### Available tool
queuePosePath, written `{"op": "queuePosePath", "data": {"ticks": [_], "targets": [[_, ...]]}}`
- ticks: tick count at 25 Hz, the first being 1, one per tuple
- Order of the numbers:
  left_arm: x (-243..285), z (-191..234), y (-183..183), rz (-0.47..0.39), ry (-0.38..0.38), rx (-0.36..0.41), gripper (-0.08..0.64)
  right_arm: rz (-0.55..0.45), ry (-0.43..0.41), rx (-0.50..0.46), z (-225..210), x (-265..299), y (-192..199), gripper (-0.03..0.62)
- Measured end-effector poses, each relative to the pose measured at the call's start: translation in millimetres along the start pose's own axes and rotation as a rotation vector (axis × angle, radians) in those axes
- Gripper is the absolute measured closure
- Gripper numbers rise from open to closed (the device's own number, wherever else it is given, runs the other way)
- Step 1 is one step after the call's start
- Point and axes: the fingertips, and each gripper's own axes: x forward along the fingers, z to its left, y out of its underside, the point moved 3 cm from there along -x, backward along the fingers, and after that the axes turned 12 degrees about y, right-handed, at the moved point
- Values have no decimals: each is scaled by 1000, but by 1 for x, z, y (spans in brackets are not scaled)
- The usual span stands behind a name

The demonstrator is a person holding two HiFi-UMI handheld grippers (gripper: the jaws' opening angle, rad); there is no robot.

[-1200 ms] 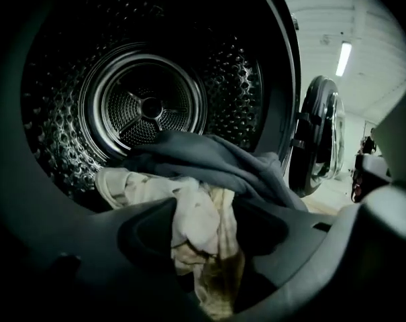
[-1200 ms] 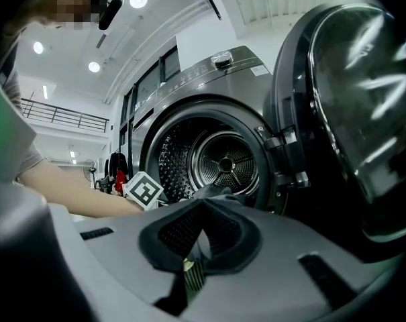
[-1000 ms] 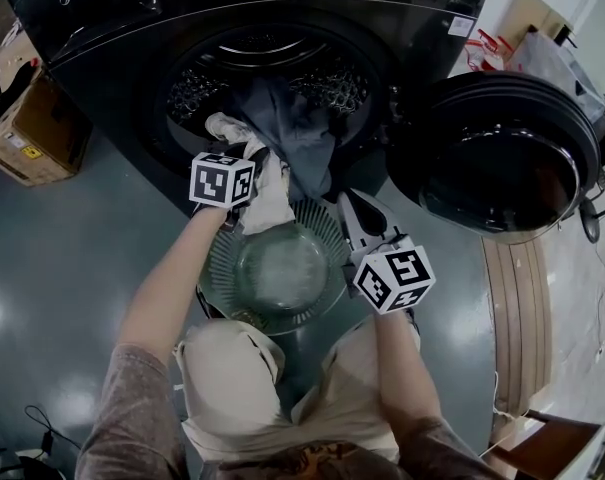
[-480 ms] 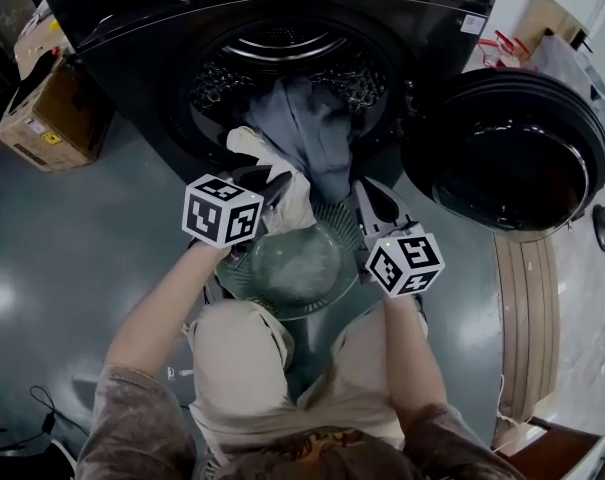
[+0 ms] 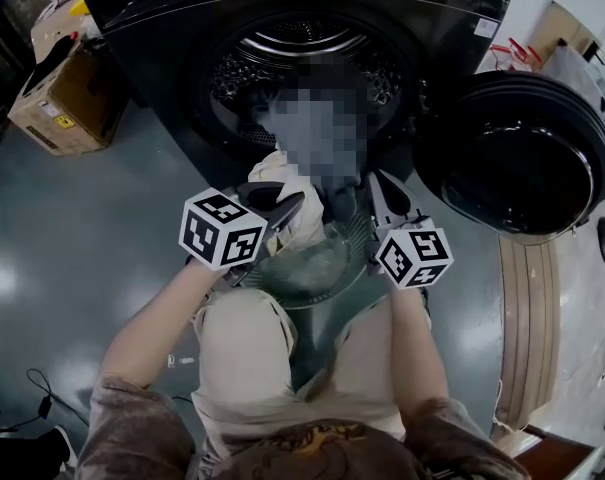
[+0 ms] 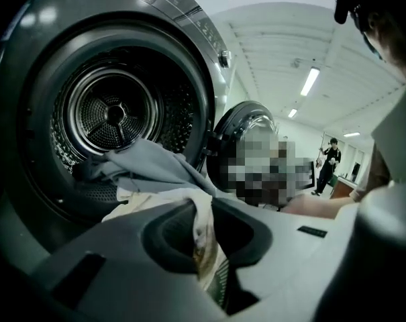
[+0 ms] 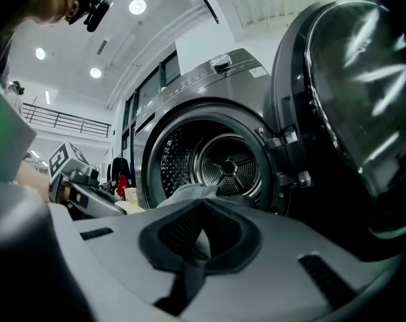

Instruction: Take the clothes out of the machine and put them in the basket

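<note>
The dark front-loading machine (image 5: pixel 182 28) stands with its drum (image 6: pixel 112 113) open. A grey garment (image 6: pixel 149 163) spills over the drum's lip. My left gripper (image 5: pixel 287 206) is shut on a cream cloth (image 6: pixel 206 243), which trails back to the drum mouth. It is above the near rim of the round green basket (image 5: pixel 327 293) between the person's knees. My right gripper (image 5: pixel 384 196) is to the right of the basket. It is level and shut on a strip of the grey garment (image 7: pixel 189 274) that runs up between its jaws.
The machine's round door (image 5: pixel 517 153) hangs open on the right, close to my right gripper. A cardboard box (image 5: pixel 67 103) stands on the floor to the left. Pale boards (image 5: pixel 527 318) lie on the right. A person (image 6: pixel 330 163) stands far off.
My left gripper has drawn back from the drum mouth toward the person and risen, pulling the cream cloth with it. The right gripper has kept its place and its grip.
</note>
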Motion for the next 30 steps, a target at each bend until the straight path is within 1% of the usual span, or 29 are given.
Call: {"op": "queuePosePath", "data": {"ticks": [2, 3, 6, 7, 8, 11, 17, 20, 25, 27, 28, 29, 30], "targets": [[2, 4, 6, 24, -20, 13, 503, 0, 1, -2, 0, -1, 0, 595], [3, 8, 9, 40, -41, 27, 481, 0, 2, -4, 0, -2, 0, 595], [7, 26, 16, 79, -115, 71, 338, 1, 11, 0, -3, -3, -1, 595], [8, 33, 16, 79, -134, 76, 309, 1, 13, 3, -4, -3, -1, 595], [9, 40, 14, 68, -150, 78, 307, 0, 14, 3, -4, -3, -2, 595], [13, 66, 2, 27, -204, 80, 257, -1, 12, -6, -3, -4, -3, 595], [38, 128, -10, 35, -307, 84, 207, 0, 21, -19, -3, -8, -3, 595], [50, 145, -15, 50, -316, 84, 201, -1, 32, -22, -6, -10, -5, 595], [63, 161, -16, 56, -316, 86, 196, 0, 49, -22, -11, -9, -5, 595], [64, 161, -16, 57, -315, 92, 214, -1, 49, -21, -10, -8, -4, 595], [64, 159, -16, 60, -310, 99, 247, -1, 46, -20, -9, -7, -4, 595], [63, 156, -17, 62, -302, 105, 300, -1, 43, -21, -8, -7, -4, 595], [62, 151, -18, 60, -292, 104, 381, -1, 39, -22, -7, -6, -4, 595]]}}
